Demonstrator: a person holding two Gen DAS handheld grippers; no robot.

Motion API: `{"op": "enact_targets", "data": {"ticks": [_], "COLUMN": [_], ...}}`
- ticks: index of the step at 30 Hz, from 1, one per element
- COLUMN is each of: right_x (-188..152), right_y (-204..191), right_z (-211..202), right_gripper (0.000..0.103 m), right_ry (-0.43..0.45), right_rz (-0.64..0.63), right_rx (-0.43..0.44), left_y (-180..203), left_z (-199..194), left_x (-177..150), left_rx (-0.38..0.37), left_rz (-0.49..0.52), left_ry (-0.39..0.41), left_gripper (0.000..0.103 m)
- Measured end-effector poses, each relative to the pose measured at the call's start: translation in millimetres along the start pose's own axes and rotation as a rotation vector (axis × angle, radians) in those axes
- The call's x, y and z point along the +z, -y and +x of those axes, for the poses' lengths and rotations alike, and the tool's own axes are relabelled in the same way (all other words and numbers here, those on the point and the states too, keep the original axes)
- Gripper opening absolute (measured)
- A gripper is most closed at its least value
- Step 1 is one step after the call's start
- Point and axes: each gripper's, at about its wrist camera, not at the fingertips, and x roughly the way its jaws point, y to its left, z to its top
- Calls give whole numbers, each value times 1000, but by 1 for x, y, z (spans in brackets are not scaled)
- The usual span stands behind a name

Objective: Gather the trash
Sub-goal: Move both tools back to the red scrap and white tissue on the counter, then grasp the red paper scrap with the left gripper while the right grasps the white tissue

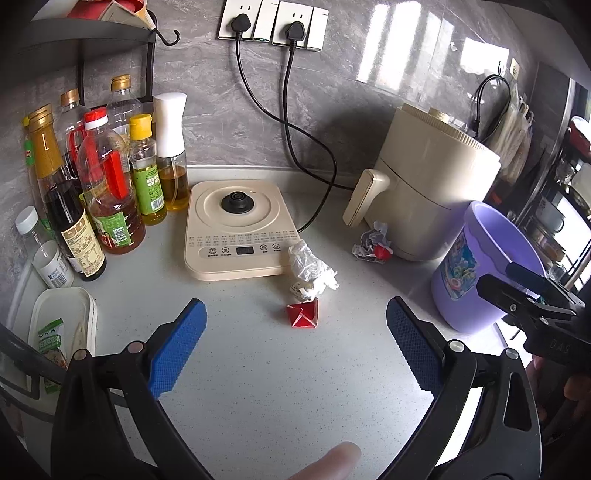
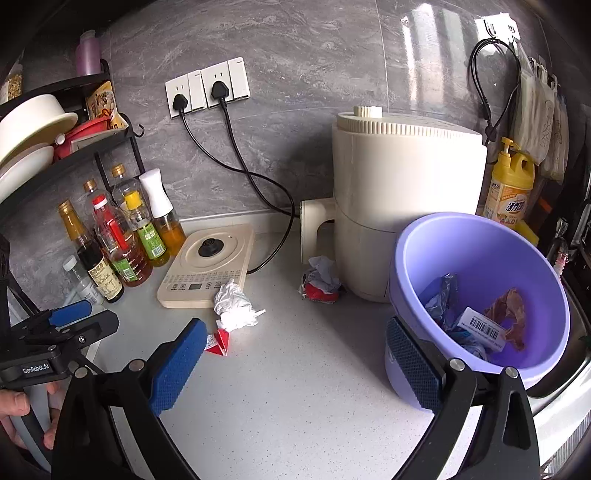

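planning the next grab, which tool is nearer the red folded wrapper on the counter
Left. The left tool is open just short of the red folded wrapper, which lies ahead between its fingers. The right tool is open off to the wrapper's right, beside the purple bin.

A grey marbled wall (image 1: 332,110) with 2 sockets (image 1: 273,22) backs the pale speckled desk (image 1: 277,369); window glare far right.
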Motion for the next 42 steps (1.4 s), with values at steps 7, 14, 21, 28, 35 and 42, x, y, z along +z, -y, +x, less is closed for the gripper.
{"op": "enact_targets", "data": {"ticks": [7,14,21,28,35,42], "right_x": [-12,-22,-24,-10,-3,-5], "right_y": [-10,-15,-20,-30,-35,-46], "right_z": [15,43,81,111,131,151], "right_gripper": [95,88,73,72,72,75], "right_ry": [-26,-118,-218,-249,-266,-298], "right_rz": [-31,-73,-94,-125,-138,-142], "right_rx": [21,82,121,147,167,193], "left_y": [-5,-6,-8,-7,-11,-32], "left_z": [22,58,102,138,156,134], "left_x": [-7,-15,-20,-19,-26,-23], "left_rx": [-46,-40,-63,-66,-43,21], "left_rz": [-9,0,-29,-25,-40,-48], "left_ry": [-37,-94,-165,-231,-290,-245], "left_gripper": [94,77,58,39,3,3]}}
